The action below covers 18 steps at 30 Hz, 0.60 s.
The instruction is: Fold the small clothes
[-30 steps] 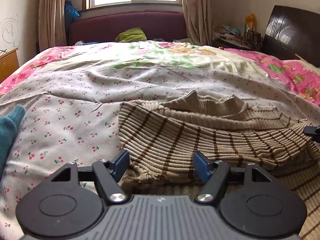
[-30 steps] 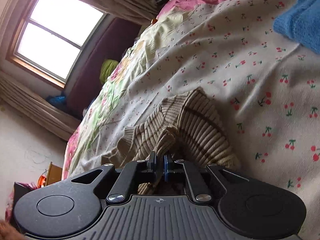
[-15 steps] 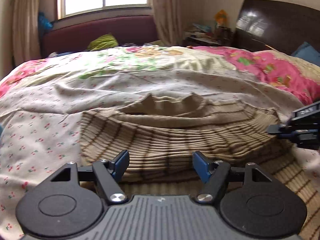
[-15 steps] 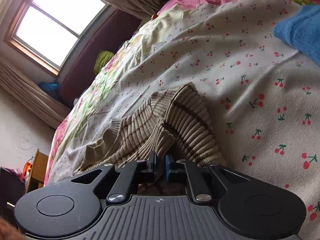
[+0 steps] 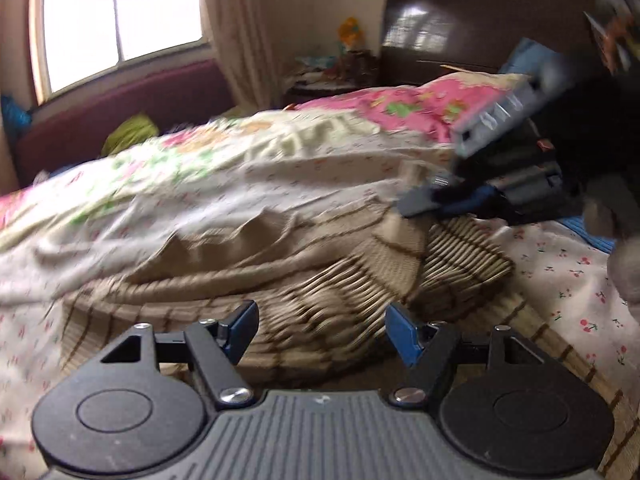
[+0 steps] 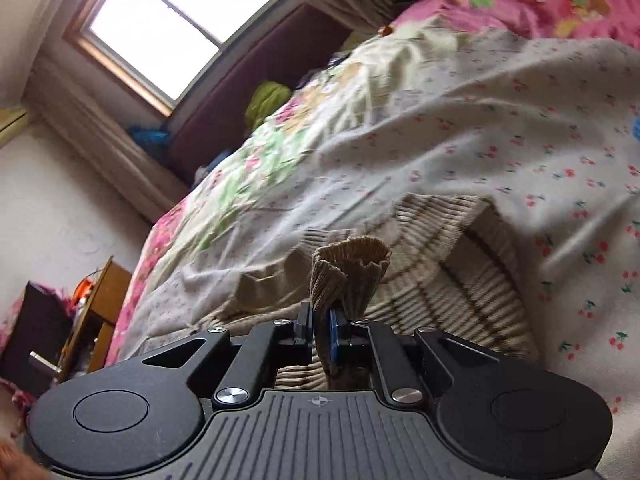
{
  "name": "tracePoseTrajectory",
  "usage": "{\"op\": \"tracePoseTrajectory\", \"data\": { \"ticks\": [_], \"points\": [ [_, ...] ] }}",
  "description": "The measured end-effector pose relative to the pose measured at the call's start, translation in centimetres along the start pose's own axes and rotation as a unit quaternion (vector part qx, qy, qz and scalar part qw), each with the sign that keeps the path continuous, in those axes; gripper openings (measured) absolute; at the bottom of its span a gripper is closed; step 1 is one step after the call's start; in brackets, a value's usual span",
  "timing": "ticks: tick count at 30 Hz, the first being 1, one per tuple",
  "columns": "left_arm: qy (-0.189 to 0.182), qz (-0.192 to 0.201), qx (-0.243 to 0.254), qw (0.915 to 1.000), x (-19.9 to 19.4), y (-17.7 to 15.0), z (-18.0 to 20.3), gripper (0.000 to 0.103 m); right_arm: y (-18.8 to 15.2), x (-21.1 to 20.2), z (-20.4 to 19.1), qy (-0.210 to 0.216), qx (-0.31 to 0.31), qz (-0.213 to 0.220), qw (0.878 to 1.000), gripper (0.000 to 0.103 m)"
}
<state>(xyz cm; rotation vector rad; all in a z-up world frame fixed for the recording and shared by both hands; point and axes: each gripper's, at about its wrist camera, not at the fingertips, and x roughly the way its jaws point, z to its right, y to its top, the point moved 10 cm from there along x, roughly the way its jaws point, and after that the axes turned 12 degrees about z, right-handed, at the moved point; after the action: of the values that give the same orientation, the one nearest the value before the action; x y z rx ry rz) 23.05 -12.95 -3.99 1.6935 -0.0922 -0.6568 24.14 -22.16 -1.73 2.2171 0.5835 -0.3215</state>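
Your left gripper (image 5: pixel 320 330) is spread wide with nothing between its blue pads (image 5: pixel 402 334); it hovers low over the near hem of the sweater (image 5: pixel 256 280). The sweater is beige and ribbed with thin brown stripes, and it lies on the bedsheet (image 5: pixel 280 188), which is white with small cherries. Its near part is spread roughly flat, though this view is smeared by motion, so the folds are hard to read.

Your right gripper (image 6: pixel 320 330) is pinched narrow on a bunched piece of the sweater's ribbed edge (image 6: pixel 348 268), which stands up above the fingertips like a small fan. In the left view you can see that same gripper (image 5: pixel 424 202) to the right, holding the sweater's right side lifted and turned over toward the middle, so a flap (image 5: pixel 400 248) rises off the layer beneath it.

Beyond the sweater, the cherry sheet gives way to a floral quilt (image 5: pixel 180 160) in green, cream and pink. A blue cloth (image 5: pixel 588 232) lies on the sheet at the right, partly hidden behind the right gripper. Further back a green bundle (image 5: pixel 128 132) rests by a dark red padded bench (image 5: pixel 120 100) under the window (image 5: pixel 120 20). A dark wooden headboard (image 5: pixel 460 24) stands at the far right, with a cluttered nightstand (image 5: pixel 332 76) beside it.
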Motion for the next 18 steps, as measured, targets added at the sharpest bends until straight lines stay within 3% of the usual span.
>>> {"op": "tracePoseTrajectory", "data": {
  "ticks": [4,6,9,11,15,18],
  "points": [
    [0.008,0.036,0.019,0.9992,0.4,1.9,1.2,0.08,-0.3,-0.5,-2.9,0.036,-0.021,-0.026,0.999,0.009],
    [0.021,0.041,0.017,0.9988,0.8,2.5,0.8,0.074,-0.9,-0.7,-4.0,0.054,-0.027,-0.044,0.997,0.009],
    [0.026,0.04,-0.003,0.9989,1.1,2.9,0.1,0.051,-1.4,-0.9,-4.9,0.069,-0.024,-0.056,0.996,0.009],
    [0.009,0.039,-0.03,0.9988,0.9,3.0,0.0,0.034,-1.6,-0.7,-5.1,0.072,-0.018,-0.059,0.996,0.009],
    [0.012,0.051,-0.042,0.9978,0.1,3.2,-0.5,0.029,-1.8,-0.6,-5.9,0.085,-0.013,-0.065,0.994,0.009],
    [0.0,0.047,-0.098,0.9941,-0.2,3.2,-1.8,0.024,-2.2,-0.8,-6.9,0.098,-0.022,-0.071,0.992,0.013]
  ]
}}
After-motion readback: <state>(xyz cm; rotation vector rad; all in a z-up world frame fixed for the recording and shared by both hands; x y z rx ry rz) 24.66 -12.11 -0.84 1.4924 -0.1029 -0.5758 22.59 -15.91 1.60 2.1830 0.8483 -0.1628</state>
